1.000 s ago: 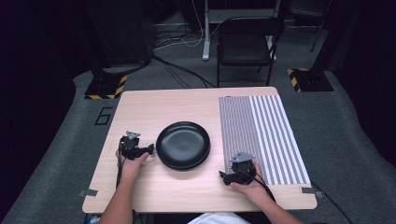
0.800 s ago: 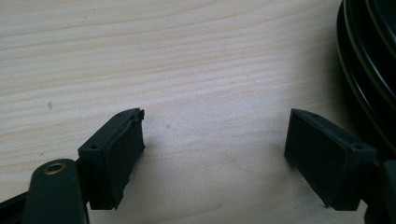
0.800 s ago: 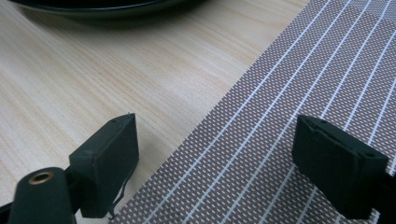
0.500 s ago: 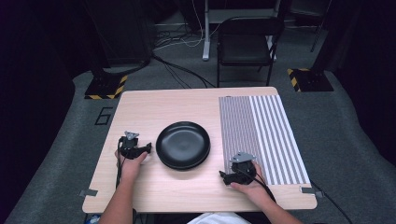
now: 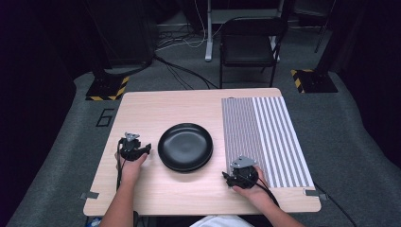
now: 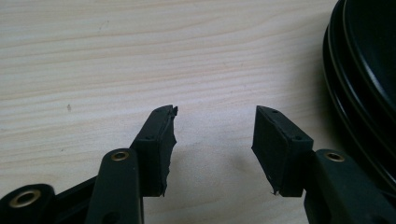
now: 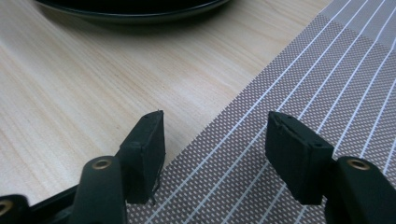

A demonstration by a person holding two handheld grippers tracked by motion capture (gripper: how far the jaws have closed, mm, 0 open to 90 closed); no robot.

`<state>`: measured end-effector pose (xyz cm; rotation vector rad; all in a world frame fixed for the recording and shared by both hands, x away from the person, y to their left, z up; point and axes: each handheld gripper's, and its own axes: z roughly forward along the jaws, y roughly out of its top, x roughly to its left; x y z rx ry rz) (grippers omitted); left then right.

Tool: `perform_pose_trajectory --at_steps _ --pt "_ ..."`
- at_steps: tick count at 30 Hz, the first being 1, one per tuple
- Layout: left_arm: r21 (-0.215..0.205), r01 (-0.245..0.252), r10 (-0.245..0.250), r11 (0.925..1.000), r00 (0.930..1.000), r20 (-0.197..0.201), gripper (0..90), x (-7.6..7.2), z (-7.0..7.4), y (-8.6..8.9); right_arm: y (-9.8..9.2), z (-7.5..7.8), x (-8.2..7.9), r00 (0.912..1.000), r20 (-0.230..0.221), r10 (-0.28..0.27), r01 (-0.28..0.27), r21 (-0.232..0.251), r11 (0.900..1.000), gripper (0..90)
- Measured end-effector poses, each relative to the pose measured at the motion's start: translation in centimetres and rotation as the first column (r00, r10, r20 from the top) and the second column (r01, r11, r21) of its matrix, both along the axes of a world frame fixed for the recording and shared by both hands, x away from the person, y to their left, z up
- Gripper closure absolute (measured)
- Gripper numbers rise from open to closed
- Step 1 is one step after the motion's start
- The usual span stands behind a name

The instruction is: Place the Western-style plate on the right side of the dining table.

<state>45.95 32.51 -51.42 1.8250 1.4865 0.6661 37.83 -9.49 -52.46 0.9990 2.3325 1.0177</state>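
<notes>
Two claws low over the counter (image 5: 156, 198), one either side of the black plate (image 5: 185, 146). Left claw (image 5: 147, 150) just beside the plate's left rim, jaws about half apart with nothing but bare wood between them, having just been closing. In the left gripper view, plate rim (image 6: 369, 88) close off the right-hand jaw, apparently apart from it. Right claw (image 5: 226, 178) near the lower left corner of the striped mat (image 5: 265, 137), jaws likewise half apart and just been closing, empty; in the right gripper view, one pad (image 7: 144, 154) over wood at the mat's edge (image 7: 210, 126), the other over the weave. Plate lying flat near the counter's middle, just left of the mat, held by neither claw.

Likely trouble from here: closing on air beside the rim rather than around it, leaving no grip at all. Glossy, shallow rim prone to slipping out of a pinch taken too near the edge. Possible snag of the right pad on the mat's border, dragging or rucking the mat towards the plate. Lifting one-sided likely to tilt the plate and let it clatter back.
</notes>
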Motion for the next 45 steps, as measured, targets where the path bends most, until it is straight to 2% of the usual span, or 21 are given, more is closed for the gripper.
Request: perform_pose_trajectory --at_steps 1,3,5,9,12,14,26,28,30,33,35,39,43,45 --pt "0.002 -0.001 0.001 1.0000 1.0000 0.003 51.5 -0.1 0.2 0.0 0.0 0.1 0.0 1.0000 0.000 -0.008 0.008 0.011 1.000 43.4" --pt "0.002 0.006 -0.006 1.0000 1.0000 0.005 52.7 -0.3 0.4 0.0 0.1 0.1 -0.1 0.9999 -0.006 -0.008 0.008 0.016 1.000 43.7" --pt "-0.002 0.006 -0.006 1.0000 0.9999 0.009 53.1 -0.3 0.4 -0.1 0.2 0.2 -0.1 1.0000 0.001 0.004 -0.004 0.004 1.000 44.6" --pt "0.015 0.008 -0.008 0.9999 0.9997 0.021 52.2 -0.5 0.6 -0.3 0.4 0.4 -0.2 0.9998 0.012 0.017 -0.017 -0.005 1.000 45.4" --pt "-0.011 0.016 -0.016 0.9998 0.9995 0.027 51.0 -0.7 1.0 -0.2 0.7 0.6 -0.3 0.9997 0.007 0.024 -0.024 -0.002 1.000 47.5" --pt "-0.042 0.031 -0.031 0.9986 0.9995 0.010 51.8 -0.8 1.1 -0.3 0.7 0.6 -0.3 0.9995 0.008 0.032 -0.032 -0.010 0.999 48.2" --pt "-0.059 0.030 -0.030 0.9978 0.9995 -0.001 52.9 -1.2 2.1 -0.9 0.9 1.0 0.0 0.9999 -0.006 0.010 -0.010 0.007 1.000 47.5" --pt "-0.061 0.042 -0.042 0.9972 0.9991 -0.009 53.6 -1.3 2.2 -1.0 0.9 1.1 0.1 0.9995 -0.029 0.015 -0.014 0.024 1.000 48.2" --pt "-0.065 0.041 -0.042 0.9971 0.9991 -0.008 53.5 -1.3 2.3 -1.1 0.9 1.2 0.2 0.9994 -0.030 0.015 -0.014 0.029 0.999 48.5" --pt "-0.091 0.036 -0.037 0.9952 0.9993 -0.008 53.3 -1.5 2.6 -1.1 0.8 1.6 0.3 0.9993 -0.036 0.006 -0.004 0.037 0.999 48.7" --pt "-0.092 0.034 -0.035 0.9952 0.9994 -0.007 53.5 -1.6 2.8 -1.1 0.8 1.9 0.5 0.9990 -0.045 -0.007 0.009 0.048 0.999 49.0" --pt "-0.117 0.028 -0.028 0.9927 0.9996 0.006 55.9 -1.8 3.1 -0.9 0.8 2.3 1.0 0.9992 -0.036 -0.017 0.019 0.057 0.998 50.7" --pt "-0.182 0.033 -0.035 0.9827 0.9993 -0.007 57.5 -1.9 3.3 -0.9 1.1 2.6 1.5 0.9993 -0.037 -0.010 0.013 0.068 0.998 52.2" --pt "-0.186 0.040 -0.042 0.9817 0.9991 -0.008 58.1 -1.9 3.4 -1.0 1.1 2.8 1.7 0.9992 -0.038 -0.015 0.018 0.075 0.997 52.4"
